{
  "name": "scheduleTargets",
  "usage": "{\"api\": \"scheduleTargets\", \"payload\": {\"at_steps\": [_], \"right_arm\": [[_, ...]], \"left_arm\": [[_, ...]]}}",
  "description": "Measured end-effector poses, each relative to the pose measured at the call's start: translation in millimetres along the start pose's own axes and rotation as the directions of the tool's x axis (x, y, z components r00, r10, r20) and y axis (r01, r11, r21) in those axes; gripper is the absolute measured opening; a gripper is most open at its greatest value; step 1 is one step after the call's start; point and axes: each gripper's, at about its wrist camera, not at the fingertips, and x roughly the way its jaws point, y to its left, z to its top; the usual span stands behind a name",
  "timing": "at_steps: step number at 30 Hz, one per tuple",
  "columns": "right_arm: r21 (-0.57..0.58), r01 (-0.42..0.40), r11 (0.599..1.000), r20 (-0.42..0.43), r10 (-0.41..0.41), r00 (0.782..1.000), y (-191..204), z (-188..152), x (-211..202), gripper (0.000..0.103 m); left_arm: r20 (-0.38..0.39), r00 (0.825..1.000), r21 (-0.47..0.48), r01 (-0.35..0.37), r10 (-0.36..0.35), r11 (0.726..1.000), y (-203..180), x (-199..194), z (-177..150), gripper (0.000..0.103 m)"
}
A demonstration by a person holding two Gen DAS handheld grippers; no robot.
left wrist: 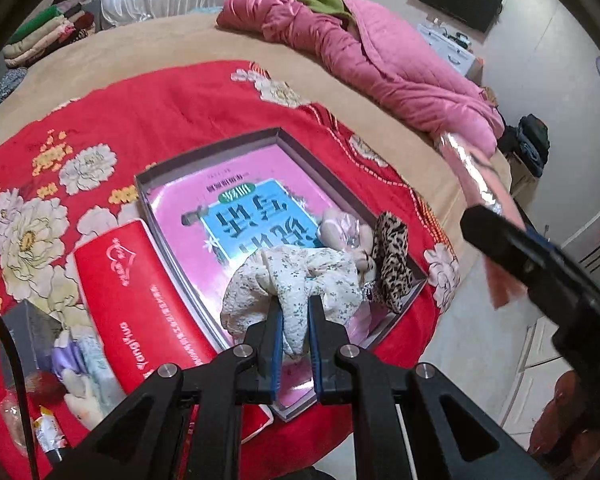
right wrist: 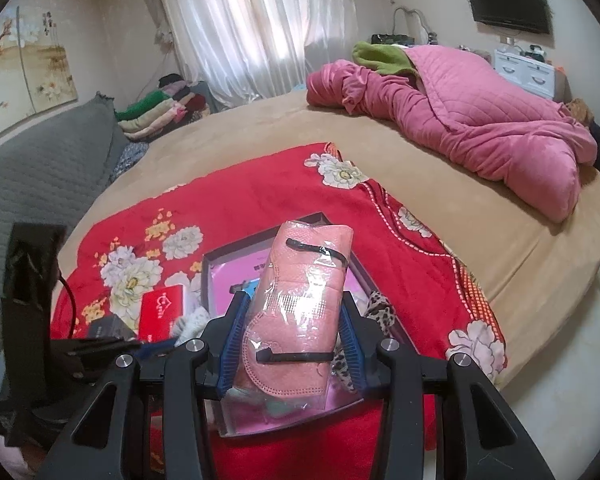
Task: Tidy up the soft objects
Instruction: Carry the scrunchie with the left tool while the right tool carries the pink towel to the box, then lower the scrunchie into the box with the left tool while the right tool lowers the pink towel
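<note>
Tongs first: my left tongs are clamped tight on a cream floral scrunchie, its ruffles bunched between the blue pads. My right tongs stand about half open, yet squeeze a wrapped pink face mask at its sides; pack upright, long axis running away from me along the fingers.

Bed, tan cover, with a red floral blanket spread on the near part.

On the blanket, a shallow grey box lined with a pink printed sheet. Red carton lies just beside its left wall.

Inside the box, right-hand end: a leopard-print scrunchie and a pale soft piece beside it.

Key relation: the floral scrunchie hangs directly over the box's near end, next to the leopard one, so the left hand is nearer the drop. The mask waits above the box too, off to the right. My judgement: left releases first.
</note>
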Motion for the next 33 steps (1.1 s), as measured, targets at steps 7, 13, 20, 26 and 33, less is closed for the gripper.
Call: {"api": "scheduleTargets", "payload": {"at_steps": [7, 13, 20, 26, 33], "right_arm": [[0.005, 0.003, 1.000, -0.044, -0.003, 0.999, -8, 0, 21, 0.045], [-0.002, -0.023, 1.000, -0.078, 0.022, 0.997, -8, 0, 39, 0.045], [-0.062, 0.008, 0.998, -0.157, -0.018, 0.987, -6, -8, 69, 0.045], [-0.068, -0.003, 0.998, -0.203, -0.011, 0.979, -6, -19, 88, 0.045], [-0.052, -0.023, 0.998, -0.238, 0.009, 0.971, -4, -28, 105, 0.045]], "left_arm": [[-0.031, 1.000, 0.014, -0.001, 0.001, 1.000, -2, 15, -6, 0.012], [-0.054, 0.998, 0.012, 0.011, -0.010, 1.000, 1, 24, -9, 0.012], [-0.077, 0.997, -0.003, 0.016, -0.016, 1.000, 6, 33, -13, 0.012], [-0.085, 0.996, -0.014, 0.028, -0.029, 1.000, 9, 37, -13, 0.012], [-0.086, 0.996, -0.011, 0.034, -0.034, 0.999, 9, 37, -13, 0.012]]}}
